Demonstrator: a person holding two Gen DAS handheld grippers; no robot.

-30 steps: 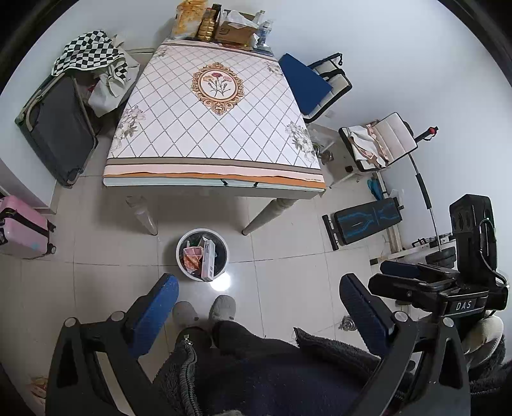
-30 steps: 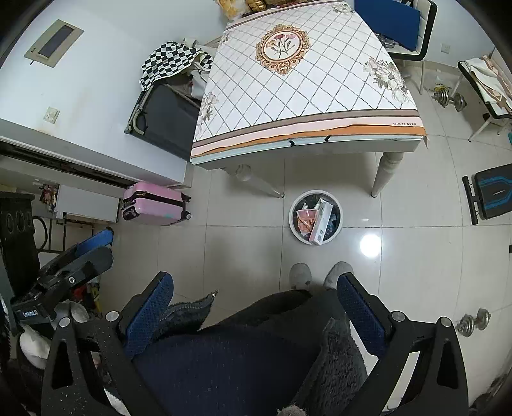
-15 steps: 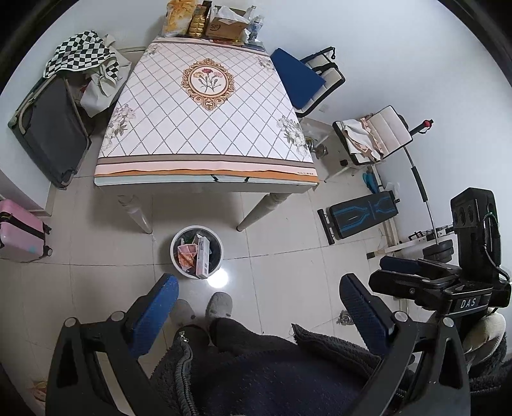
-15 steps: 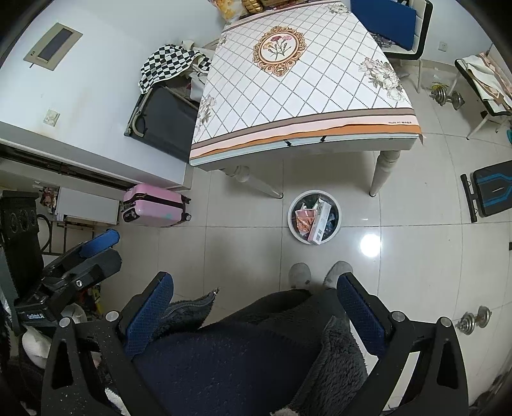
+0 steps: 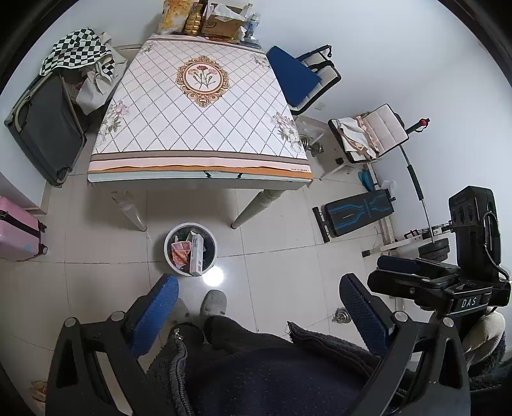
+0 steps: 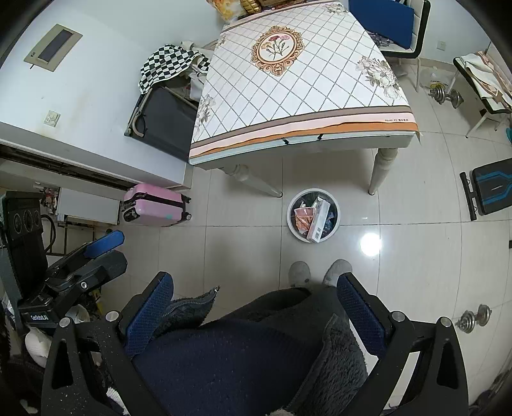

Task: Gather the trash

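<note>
A round white trash bin [image 5: 169, 238] stands on the tiled floor in front of the table, holding a white carton [image 5: 196, 252] and orange wrappers [image 5: 180, 252]; it also shows in the right wrist view [image 6: 292, 220]. My left gripper [image 5: 257, 299] is open and empty, held high above the floor near my body. My right gripper [image 6: 254, 297] is open and empty at about the same height. Each gripper shows in the other's view, the right one [image 5: 416, 272] and the left one [image 6: 92, 256].
A table with a patterned cloth [image 5: 200, 105] holds snack bags and a cardboard box [image 5: 224, 22] at its far end. Around it are a dark suitcase [image 5: 41, 128], a pink suitcase [image 6: 156, 204], a blue chair [image 5: 297, 76], a weight bench [image 5: 355, 211] and dumbbells [image 6: 473, 318].
Both grippers have shifted slightly; the table and bin have drifted in each view. Both stay open and empty.
</note>
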